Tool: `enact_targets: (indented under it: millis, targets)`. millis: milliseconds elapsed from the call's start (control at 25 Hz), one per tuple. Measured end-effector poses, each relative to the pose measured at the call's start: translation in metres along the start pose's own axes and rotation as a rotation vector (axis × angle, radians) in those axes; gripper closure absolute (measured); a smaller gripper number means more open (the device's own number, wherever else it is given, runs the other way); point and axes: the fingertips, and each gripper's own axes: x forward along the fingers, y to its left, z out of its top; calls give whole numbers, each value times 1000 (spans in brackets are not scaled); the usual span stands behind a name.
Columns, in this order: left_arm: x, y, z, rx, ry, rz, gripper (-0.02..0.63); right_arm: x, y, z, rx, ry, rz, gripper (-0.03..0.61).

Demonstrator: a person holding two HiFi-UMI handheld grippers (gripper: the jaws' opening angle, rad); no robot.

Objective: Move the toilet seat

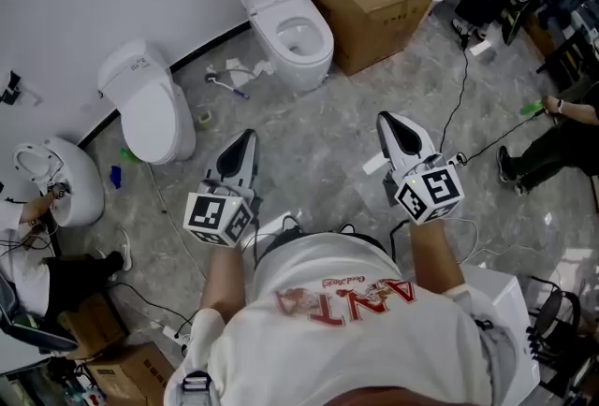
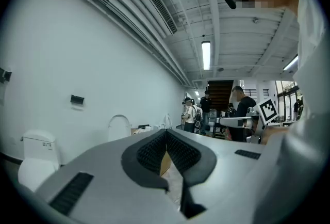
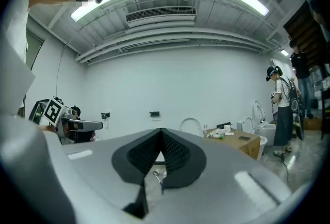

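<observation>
Meanwhile left gripper [image 1: 248, 136] and right gripper [image 1: 387, 120] sit closed, empty, toilet bowl [image 1: 325, 49] uncovered

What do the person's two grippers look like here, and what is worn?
Both the left gripper and the right gripper have pale grey shells tapering to a point, with black ribbed pads inside. Each carries a cube with black-and-white square markers at its rear. The person wears a white short-sleeved T-shirt with red lettering.

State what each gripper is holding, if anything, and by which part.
Nothing: the left gripper and right gripper are both shut and empty, short of the toilet.
</observation>
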Motion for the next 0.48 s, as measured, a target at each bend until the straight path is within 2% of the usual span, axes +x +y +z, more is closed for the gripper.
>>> enact_targets:
  millis: [240, 480]
  targets:
    - [1, 14, -3, -7, 20, -9, 603, 11, 5, -3, 71, -35, 0, 575]
    - [3, 39, -4, -5, 36, -24, 603, 34, 14, -15, 98, -22, -16, 575]
